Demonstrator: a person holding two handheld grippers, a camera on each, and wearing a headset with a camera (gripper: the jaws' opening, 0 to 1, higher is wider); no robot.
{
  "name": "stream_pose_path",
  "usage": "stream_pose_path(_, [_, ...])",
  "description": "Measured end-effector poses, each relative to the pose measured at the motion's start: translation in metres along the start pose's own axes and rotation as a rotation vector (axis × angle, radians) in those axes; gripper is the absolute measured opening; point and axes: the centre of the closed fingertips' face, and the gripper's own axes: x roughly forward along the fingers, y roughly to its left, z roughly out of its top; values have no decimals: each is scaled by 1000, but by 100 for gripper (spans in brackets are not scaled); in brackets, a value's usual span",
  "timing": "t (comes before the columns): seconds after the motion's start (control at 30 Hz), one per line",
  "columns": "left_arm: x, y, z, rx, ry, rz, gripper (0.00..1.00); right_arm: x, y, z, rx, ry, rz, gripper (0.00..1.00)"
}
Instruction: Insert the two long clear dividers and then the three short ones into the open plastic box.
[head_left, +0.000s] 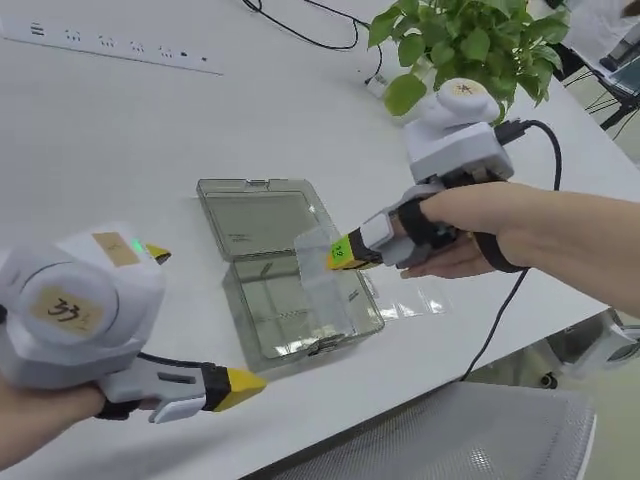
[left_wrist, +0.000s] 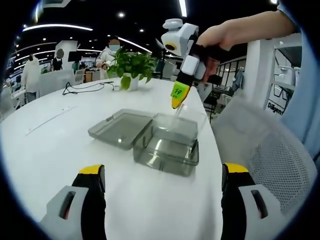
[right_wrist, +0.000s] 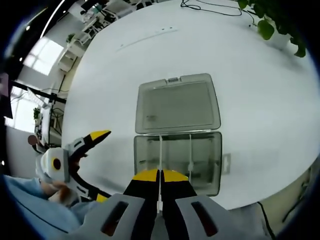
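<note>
The open clear plastic box (head_left: 262, 348) sits mid-table, its lid (head_left: 258, 215) laid flat behind it. My right gripper (head_left: 338, 255) hovers over the box's right half, shut on a clear divider (head_left: 322, 268) that hangs down into it. In the right gripper view the held divider (right_wrist: 160, 152) is edge-on between the shut jaws of the right gripper (right_wrist: 160, 175); a second divider (right_wrist: 190, 152) stands in the box (right_wrist: 212, 167) beside it. My left gripper (head_left: 204, 318) is open and holds nothing, near the table's front left, short of the box (left_wrist: 167, 150).
Loose clear dividers (head_left: 408, 300) lie on the table right of the box. A potted plant (head_left: 460, 40) stands at the back right, a power strip (head_left: 110, 45) at the back left. A mesh chair (head_left: 450, 440) is beyond the table's front edge.
</note>
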Motion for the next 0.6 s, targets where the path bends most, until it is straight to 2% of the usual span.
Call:
stream_pose_path(0.23, [-1,3,-3,-23,-13,5,98,10,0,-1,-7,91,-24,2])
stream_pose_path(0.43, [-3,4,-7,-40,-16,13,98,19,-3,3,-18,118,-36,2])
stream_pose_path(0.6, [-3,6,-8,-53,-20,22,98,21,-5,-1,-32,136,-50,2])
